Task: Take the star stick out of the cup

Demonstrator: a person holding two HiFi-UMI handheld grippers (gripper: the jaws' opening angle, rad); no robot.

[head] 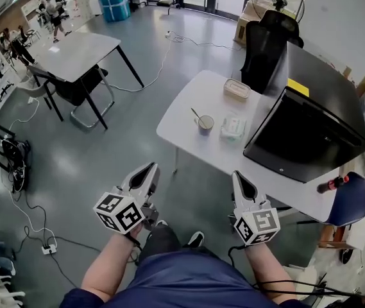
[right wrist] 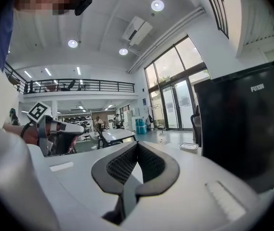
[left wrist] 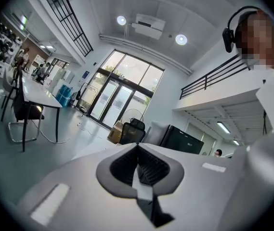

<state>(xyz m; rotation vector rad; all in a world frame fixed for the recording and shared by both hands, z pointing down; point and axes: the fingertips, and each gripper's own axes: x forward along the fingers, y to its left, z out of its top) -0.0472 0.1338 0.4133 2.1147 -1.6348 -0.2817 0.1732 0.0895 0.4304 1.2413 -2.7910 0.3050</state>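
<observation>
left gripper (left wrist: 137,147) jaws together, nothing between them, black office chair (left wrist: 136,129) just past the fingers (left wrist: 123,165), black screen (left wrist: 182,141) right of them, white table (left wrist: 40,96) far left, glass doors (left wrist: 122,93) beyond, headphones (left wrist: 230,30) upper right

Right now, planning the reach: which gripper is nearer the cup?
Right. The right gripper sits at the table's near edge, short of the cup; the left gripper is off the table, over the floor, farther away.
</observation>
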